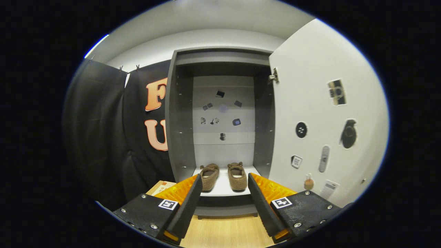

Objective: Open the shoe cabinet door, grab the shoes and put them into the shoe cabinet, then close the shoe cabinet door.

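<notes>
The grey shoe cabinet (179,113) stands straight ahead with its white door (320,113) swung open to the right. Two brown fuzzy slippers, the left slipper (209,176) and the right slipper (237,176), lie side by side on the cabinet's white bottom shelf (224,188), toes toward me. My gripper (224,182) is open, its black and orange fingers (187,203) spread wide just in front of the shelf's edge. Nothing is held between them, and the slippers sit just beyond the fingertips.
The open door carries several stickers and a metal hinge (274,76) at its top. More stickers dot the cabinet's back panel (223,113). Wooden floor (227,232) lies below the fingers. A cardboard box (162,187) sits low at the left, by the black cloth wall (103,137).
</notes>
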The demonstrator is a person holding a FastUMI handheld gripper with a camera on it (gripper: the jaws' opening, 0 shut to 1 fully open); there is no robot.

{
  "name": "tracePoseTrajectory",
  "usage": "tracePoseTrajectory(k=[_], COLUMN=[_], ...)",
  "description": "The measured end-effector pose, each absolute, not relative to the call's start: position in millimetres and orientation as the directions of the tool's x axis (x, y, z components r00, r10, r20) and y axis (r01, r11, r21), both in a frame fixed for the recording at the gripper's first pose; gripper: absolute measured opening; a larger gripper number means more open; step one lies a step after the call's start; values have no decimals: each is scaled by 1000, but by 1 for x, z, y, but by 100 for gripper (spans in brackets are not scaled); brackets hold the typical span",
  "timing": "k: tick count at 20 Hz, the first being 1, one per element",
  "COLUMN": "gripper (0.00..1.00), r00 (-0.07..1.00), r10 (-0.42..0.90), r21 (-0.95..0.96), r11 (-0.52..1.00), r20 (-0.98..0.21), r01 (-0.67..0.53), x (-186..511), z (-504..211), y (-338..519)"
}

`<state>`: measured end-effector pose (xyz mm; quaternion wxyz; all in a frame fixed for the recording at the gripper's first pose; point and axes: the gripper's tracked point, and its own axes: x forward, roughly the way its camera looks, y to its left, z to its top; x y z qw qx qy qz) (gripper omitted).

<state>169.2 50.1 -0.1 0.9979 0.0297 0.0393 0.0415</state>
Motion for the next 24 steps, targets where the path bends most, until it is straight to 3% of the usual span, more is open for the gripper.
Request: tracePoseTrajectory(k=[5,15,24], gripper=[85,88,88], r00=[997,986,956], r10=[56,-150,-258], r21=[75,58,119], r11=[996,986,954], r20=[-60,-75,-137], r01=[-52,155,275], x=[125,34,24], z=[9,5,-32], y=[22,-94,-191])
